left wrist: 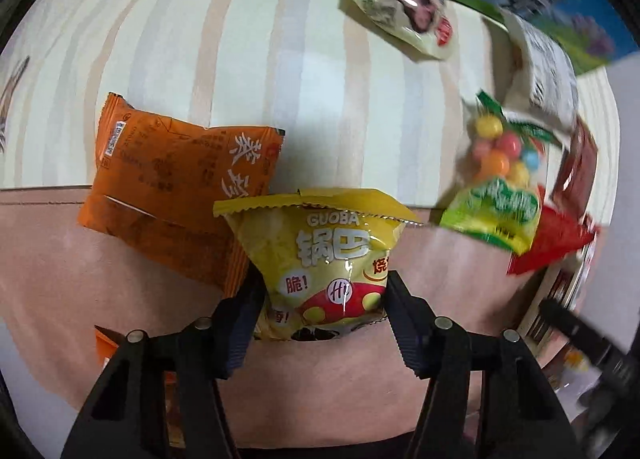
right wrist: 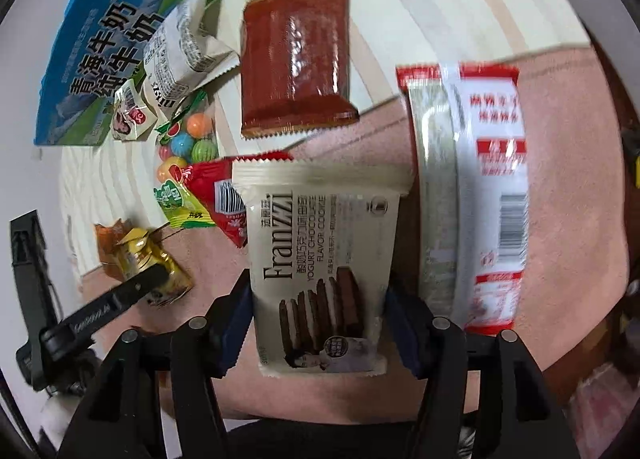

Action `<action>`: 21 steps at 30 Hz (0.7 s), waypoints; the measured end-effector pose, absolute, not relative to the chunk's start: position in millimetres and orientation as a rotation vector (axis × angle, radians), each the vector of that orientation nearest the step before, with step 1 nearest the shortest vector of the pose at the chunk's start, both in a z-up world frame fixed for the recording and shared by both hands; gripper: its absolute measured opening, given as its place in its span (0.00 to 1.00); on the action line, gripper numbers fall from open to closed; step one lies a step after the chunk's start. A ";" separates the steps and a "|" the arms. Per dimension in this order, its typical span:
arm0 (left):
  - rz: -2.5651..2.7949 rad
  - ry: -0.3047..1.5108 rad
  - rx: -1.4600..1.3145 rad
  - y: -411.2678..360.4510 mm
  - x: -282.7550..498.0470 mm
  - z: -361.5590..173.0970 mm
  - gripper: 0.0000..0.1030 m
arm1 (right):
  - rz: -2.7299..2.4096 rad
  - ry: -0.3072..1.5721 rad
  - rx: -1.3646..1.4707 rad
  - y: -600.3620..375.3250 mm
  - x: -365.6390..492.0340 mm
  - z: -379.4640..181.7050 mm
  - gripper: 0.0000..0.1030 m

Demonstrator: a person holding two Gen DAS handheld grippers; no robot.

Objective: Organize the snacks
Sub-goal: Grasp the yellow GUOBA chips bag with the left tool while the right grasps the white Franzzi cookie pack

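Left hand-held gripper pinches a light, crinkly Guoba snack bag low between its pads; right hand-held gripper clamps the Franzzi cookie pack, likely brittle inside.

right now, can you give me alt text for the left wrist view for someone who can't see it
The left gripper points down with its fingers pressed on both sides of a yellow snack bag lying on a pink cloth. An orange packet lies beside it, partly under it; a bag of coloured candy balls sits to the right.
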State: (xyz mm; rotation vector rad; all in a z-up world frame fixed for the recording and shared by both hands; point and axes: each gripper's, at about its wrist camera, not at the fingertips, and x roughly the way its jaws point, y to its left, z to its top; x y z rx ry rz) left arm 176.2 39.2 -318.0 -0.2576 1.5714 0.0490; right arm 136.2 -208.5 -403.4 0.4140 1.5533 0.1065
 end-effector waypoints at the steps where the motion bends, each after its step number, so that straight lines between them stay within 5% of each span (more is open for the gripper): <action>1: 0.041 1.565 -0.246 37.3 176.1 -318.2 0.57 | 0.103 1.546 0.390 -206.7 140.0 -402.1 0.67; 12: 0.028 1.554 -0.297 49.9 173.8 -331.4 0.59 | 0.140 1.630 0.059 -161.6 137.7 -404.1 0.60; 21: -0.045 1.622 -0.252 26.7 133.4 -329.6 0.56 | 0.198 1.629 0.163 -173.5 134.1 -390.2 0.75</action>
